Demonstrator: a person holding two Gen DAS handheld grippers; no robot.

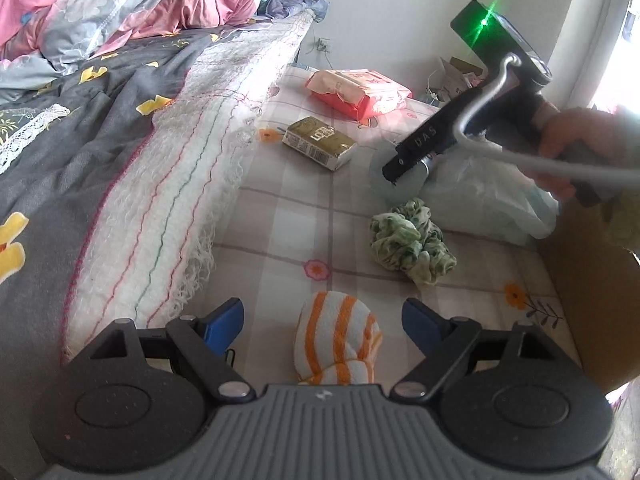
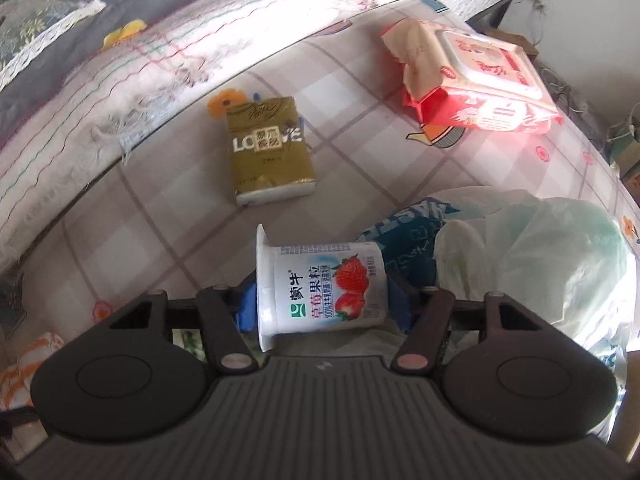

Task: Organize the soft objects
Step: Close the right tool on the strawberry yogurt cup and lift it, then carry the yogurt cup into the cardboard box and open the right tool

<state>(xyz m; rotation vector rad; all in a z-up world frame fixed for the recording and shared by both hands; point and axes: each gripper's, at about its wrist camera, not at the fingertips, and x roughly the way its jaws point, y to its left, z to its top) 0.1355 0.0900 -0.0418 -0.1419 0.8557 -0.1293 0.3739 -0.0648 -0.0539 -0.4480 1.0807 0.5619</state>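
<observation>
A rolled orange-and-white striped cloth (image 1: 340, 340) lies on the checked sheet between the blue fingers of my left gripper (image 1: 322, 316), which stands open with neither pad touching it. A crumpled green-and-white cloth (image 1: 412, 246) lies further out to the right. My right gripper (image 2: 324, 304) is shut on a strawberry yoghurt cup (image 2: 324, 280) held sideways, rim to the left. In the left wrist view this right gripper (image 1: 400, 160) hangs over a pale plastic bag (image 1: 492, 200), held by a person's hand (image 1: 576, 148).
A gold tissue pack (image 2: 268, 152) and a pink wet-wipes pack (image 2: 476, 80) lie on the sheet. A fringed white blanket (image 1: 180, 184) and grey quilt border the left. A cardboard box (image 1: 588, 292) stands at the right. The plastic bag (image 2: 520, 256) sits beneath the cup.
</observation>
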